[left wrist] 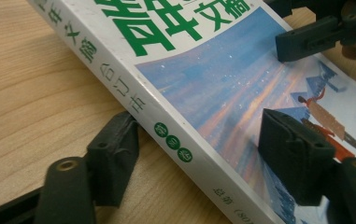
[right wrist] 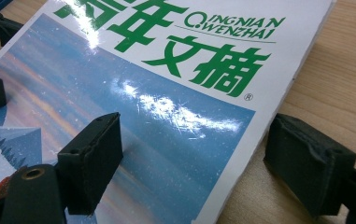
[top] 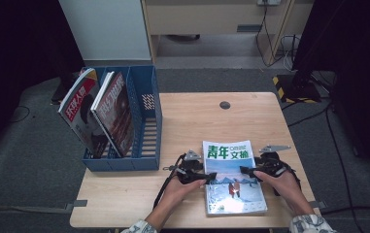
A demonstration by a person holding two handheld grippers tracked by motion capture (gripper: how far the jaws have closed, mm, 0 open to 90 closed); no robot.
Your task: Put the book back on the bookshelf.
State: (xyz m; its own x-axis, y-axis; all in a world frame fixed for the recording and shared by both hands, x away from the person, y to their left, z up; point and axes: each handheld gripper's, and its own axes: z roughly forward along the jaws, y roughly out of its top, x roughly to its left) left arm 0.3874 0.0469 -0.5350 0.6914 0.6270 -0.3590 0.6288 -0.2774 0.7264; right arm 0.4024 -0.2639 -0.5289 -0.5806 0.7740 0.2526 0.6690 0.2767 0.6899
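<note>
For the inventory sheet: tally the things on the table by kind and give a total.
Magazines standing in the rack: 2
Magazine lying flat on the table: 1
Blue file rack: 1
Handheld grippers, left and right: 2
Total: 6

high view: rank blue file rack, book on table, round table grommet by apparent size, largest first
1. Blue file rack, clearly the biggest.
2. Book, lying flat; it sits nearer the camera, yet looks smaller.
3. Round grommet, by far the smallest.

Left gripper [left wrist: 203, 158] fingers [left wrist: 112, 158] straddle magazine [left wrist: 222, 79] spine on wooden table [left wrist: 35, 102]; right gripper [left wrist: 316, 37] beyond
</note>
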